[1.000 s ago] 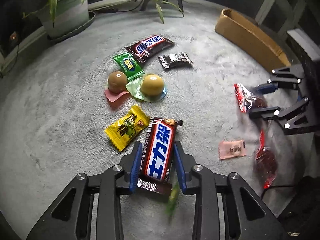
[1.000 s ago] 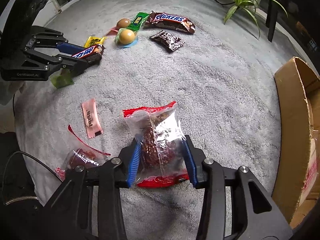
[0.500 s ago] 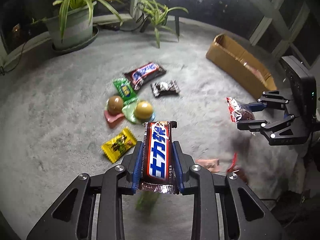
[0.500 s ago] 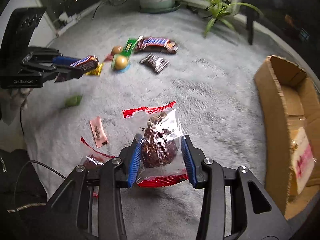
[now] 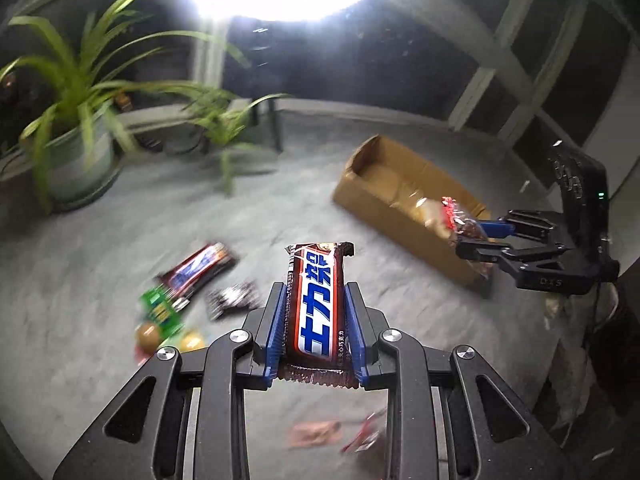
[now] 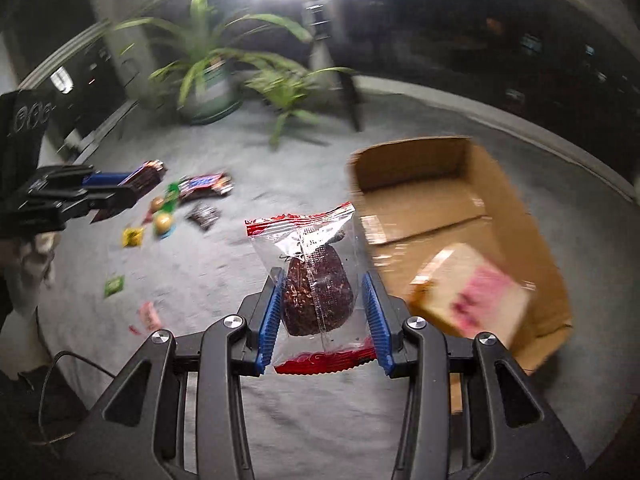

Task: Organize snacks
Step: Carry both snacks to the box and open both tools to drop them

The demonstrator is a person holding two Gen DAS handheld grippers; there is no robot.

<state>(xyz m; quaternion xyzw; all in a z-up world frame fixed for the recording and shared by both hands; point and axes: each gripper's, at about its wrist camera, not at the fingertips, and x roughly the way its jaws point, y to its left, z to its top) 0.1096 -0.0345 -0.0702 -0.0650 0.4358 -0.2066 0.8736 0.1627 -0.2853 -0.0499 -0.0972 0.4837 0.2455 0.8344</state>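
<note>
Since both hands have risen off the carpet over the last second, each snack now hangs in the air. Left gripper: jaws nearly closed, clamped on the bar, the box at its 2 o'clock. Right gripper: jaws part open, pinching the cookie bag, the box at 1 o'clock, close. Remaining snacks lie at 10 o'clock. Judgement: transport under way; release over the box comes next.
</note>
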